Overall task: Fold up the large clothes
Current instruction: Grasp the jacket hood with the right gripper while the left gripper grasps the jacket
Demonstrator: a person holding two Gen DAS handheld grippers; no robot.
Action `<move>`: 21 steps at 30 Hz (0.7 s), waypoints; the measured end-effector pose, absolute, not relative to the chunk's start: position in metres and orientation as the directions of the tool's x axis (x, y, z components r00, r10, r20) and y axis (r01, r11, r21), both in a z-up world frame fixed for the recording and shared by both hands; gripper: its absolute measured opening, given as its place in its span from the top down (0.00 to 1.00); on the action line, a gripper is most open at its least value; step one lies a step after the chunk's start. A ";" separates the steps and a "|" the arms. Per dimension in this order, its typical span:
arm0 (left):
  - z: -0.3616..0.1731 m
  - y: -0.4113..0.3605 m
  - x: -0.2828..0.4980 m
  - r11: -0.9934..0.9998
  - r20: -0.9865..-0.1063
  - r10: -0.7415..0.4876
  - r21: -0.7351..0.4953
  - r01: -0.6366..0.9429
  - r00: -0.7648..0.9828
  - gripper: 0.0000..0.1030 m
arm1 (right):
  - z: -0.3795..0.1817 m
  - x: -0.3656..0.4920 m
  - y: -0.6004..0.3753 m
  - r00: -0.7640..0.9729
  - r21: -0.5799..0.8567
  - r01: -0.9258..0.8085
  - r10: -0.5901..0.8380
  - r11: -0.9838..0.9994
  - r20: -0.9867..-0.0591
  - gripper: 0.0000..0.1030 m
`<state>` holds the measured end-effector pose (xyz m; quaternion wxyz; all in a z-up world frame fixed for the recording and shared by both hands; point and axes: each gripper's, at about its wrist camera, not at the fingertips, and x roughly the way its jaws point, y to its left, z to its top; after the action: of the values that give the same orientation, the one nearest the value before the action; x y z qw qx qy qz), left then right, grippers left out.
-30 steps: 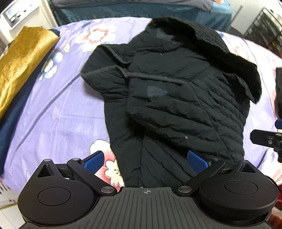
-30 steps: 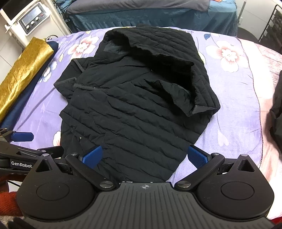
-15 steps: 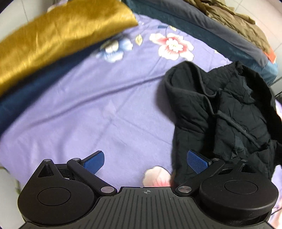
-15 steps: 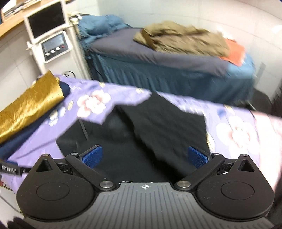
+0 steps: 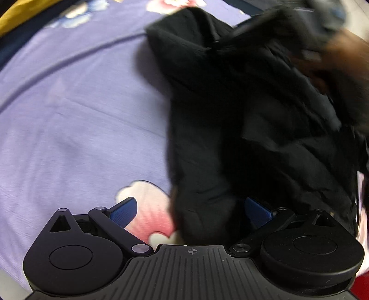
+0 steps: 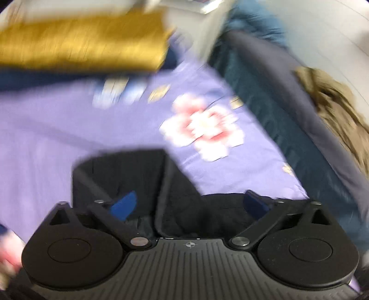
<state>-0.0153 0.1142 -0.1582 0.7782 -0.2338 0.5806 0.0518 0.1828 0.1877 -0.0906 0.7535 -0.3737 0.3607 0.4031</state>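
Observation:
A black quilted hooded jacket (image 5: 242,115) lies on a purple floral sheet (image 5: 80,103). In the left wrist view it fills the right half, blurred. My left gripper (image 5: 191,210) is open, its blue pads either side of the jacket's near bottom edge. In the right wrist view a black part of the jacket (image 6: 129,180) lies just ahead of my right gripper (image 6: 191,203), which is open with black cloth between its pads. A blurred hand and the other gripper show at the upper right of the left view (image 5: 334,46).
A gold cloth (image 6: 80,41) on a dark blue fabric (image 6: 34,78) lies along the far left of the sheet. A second bed with a dark blue cover (image 6: 288,103) and olive clothes (image 6: 334,103) stands behind. A white device (image 6: 203,18) stands nearby.
Both grippers swung left and dropped low toward the jacket. The left now sits at its bottom edge; the right has gone to the far, upper part. Both views are motion-blurred.

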 end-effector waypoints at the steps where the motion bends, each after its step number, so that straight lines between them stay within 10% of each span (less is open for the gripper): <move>1: -0.161 0.112 -0.015 0.888 -0.929 -0.188 -0.300 -0.349 0.319 0.00 | -0.108 0.182 0.196 0.422 -0.314 -0.878 0.278 0.361 -0.863 0.31; 5: -0.169 0.106 -0.014 0.895 -0.923 -0.182 -0.298 -0.332 0.338 0.00 | -0.140 0.188 0.198 0.451 -0.346 -0.852 0.213 0.394 -0.867 0.39; 8: -0.166 0.107 -0.013 0.886 -0.905 -0.228 -0.346 -0.309 0.359 0.00 | -0.129 0.197 0.189 0.455 -0.297 -0.825 0.254 0.482 -0.853 0.87; 21: -0.074 0.090 0.010 0.855 -0.754 -0.384 -0.509 -0.103 0.533 0.00 | 0.091 0.177 -0.042 0.694 0.190 -0.424 0.452 0.885 -0.560 0.91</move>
<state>0.0101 0.0901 -0.0739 0.8372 -0.2560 0.4758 -0.0839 0.1771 -0.0418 0.0906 0.9201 0.0228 0.3102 0.2382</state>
